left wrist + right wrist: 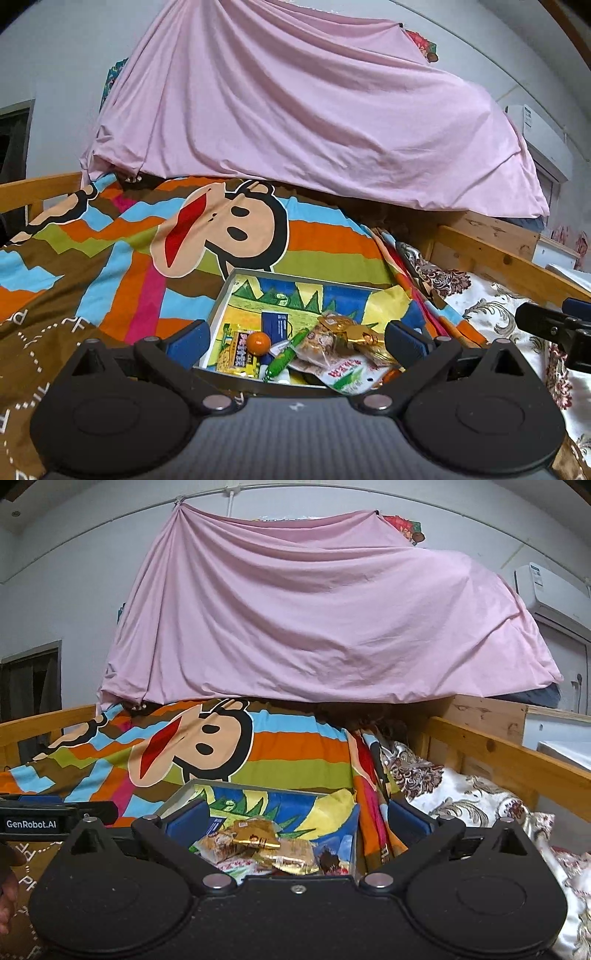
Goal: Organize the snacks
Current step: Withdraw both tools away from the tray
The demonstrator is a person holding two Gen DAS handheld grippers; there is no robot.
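Observation:
A shallow box [221, 299] with a bright cartoon lining lies on the bed, holding several snacks: an orange ball [258, 343], a green stick pack [290, 354], a yellow packet [236, 354], a dark blue packet [276, 324], cookie packs [321, 343] and gold wrappers [360, 334]. My left gripper [295, 341] is open and empty over the box's near edge. In the right wrist view, my right gripper [295, 821] is open and empty above the box [177, 794], over the cookie packs [221, 843] and gold wrappers [258, 840].
The box rests on a striped monkey-print blanket [184, 236]. A pink sheet [295, 110] hangs behind. Wooden bed rails [498, 258] run along both sides. A floral quilt [487, 306] lies to the right. The other gripper [554, 328] shows at the right edge.

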